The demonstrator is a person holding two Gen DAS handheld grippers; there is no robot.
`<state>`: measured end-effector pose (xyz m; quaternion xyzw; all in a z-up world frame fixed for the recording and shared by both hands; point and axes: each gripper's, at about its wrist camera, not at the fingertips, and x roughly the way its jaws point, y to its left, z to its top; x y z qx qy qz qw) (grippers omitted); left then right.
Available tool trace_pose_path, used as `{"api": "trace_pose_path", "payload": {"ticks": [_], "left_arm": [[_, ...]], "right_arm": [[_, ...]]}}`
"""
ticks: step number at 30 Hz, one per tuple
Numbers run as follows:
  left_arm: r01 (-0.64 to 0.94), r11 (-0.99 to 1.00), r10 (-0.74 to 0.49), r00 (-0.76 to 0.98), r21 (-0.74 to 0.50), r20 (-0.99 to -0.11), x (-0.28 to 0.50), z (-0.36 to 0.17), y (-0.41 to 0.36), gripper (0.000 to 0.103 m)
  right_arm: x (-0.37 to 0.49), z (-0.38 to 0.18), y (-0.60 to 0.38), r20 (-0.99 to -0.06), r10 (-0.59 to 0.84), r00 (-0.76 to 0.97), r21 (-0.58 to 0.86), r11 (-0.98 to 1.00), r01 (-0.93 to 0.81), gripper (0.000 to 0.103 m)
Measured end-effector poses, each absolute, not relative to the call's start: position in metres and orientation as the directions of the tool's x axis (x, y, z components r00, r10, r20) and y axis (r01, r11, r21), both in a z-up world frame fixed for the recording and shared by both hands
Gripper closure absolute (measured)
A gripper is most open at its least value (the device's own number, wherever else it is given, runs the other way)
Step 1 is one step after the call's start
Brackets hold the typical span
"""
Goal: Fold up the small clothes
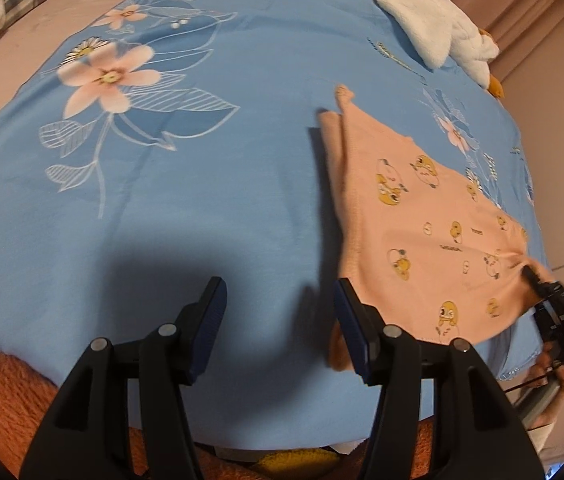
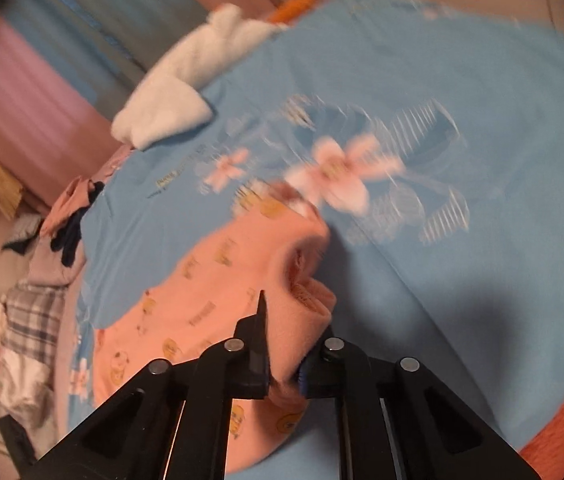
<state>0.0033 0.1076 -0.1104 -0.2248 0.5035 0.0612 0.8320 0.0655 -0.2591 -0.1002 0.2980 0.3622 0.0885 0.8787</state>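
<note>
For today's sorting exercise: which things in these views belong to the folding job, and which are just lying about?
Belongs to the job:
peach duck-print garment
right gripper, clamped on its edge
left gripper, open, beside it
blue floral bedspread, the work surface

Just lying about:
white plush toy
plaid cloth
orange fuzzy blanket

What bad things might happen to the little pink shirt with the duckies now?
1. The right gripper pinches only a bunched edge of the pink garment, so it may slip out.
2. The left gripper is open and holds nothing, so the fold may go crooked.
3. The blur hints at fast motion; the blue floral sheet could wrinkle.
</note>
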Motion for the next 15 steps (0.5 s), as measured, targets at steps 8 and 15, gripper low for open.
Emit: {"api": "trace_pose_path", "payload": {"ticks": [8, 15], "left_arm": [[-0.360, 0.880, -0.104, 0.487, -0.308, -0.867, -0.006, -0.108, 0.123, 0.047], [-0.376, 0.875, -0.093, 0.488, -0.306, -0.868, -0.012, -0.106, 0.131, 0.046]], "right_arm": [[0.057, -0.029, -0.158, -0.519, 0.491, 0.699, 0.380, 0.866, -0.326, 0.093], [0.044, -0.058, -0.071, -0.638, 0.583, 0.503, 0.270, 0.781, -0.563, 0.093]]}}
